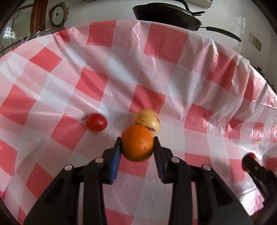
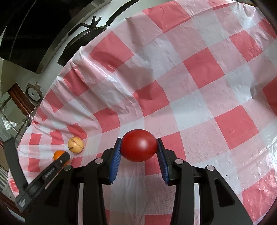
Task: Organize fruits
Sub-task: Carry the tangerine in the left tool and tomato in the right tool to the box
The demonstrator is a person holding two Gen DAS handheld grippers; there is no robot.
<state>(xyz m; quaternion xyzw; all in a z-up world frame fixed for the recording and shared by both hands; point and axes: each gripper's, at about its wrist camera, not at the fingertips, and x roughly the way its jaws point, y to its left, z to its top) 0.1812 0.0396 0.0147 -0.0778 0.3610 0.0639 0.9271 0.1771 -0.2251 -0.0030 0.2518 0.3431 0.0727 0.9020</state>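
Left wrist view: the left gripper (image 1: 136,147) has its blue pads (image 1: 115,161) pressed on both sides of the orange (image 1: 137,143), a firm pinch right at the fingertips.
Yellow fruit: a pale, brown-streaked yellow fruit (image 1: 147,120) sits touching the orange at its 1 o'clock, just behind it on the checked tablecloth (image 1: 155,72).
Loose tomato: a small red tomato (image 1: 96,122) lies at 10 o'clock from the orange, apart from the pair.
Right wrist view: the right gripper (image 2: 139,148) is clamped on a big red tomato (image 2: 139,145), pads on its two sides, cloth showing beneath.
Across the table: from here the orange and yellow fruit sit down at 9 o'clock, the left gripper's finger (image 2: 58,161) over the orange.
Background: a dark frying pan (image 1: 166,14) at 12 o'clock beyond the cloth's far edge.
Step in hand, as I read it: orange just caught, lift comes next.
Doing it well: raise straight up first, so the orange doesn't nudge the yellow fruit and send it rolling.
Grip tip: the hold is out near the pad tips; keep the wrist steady, no twisting.
Watch out: round fruit on slick, wrinkled plastic rolls easily.
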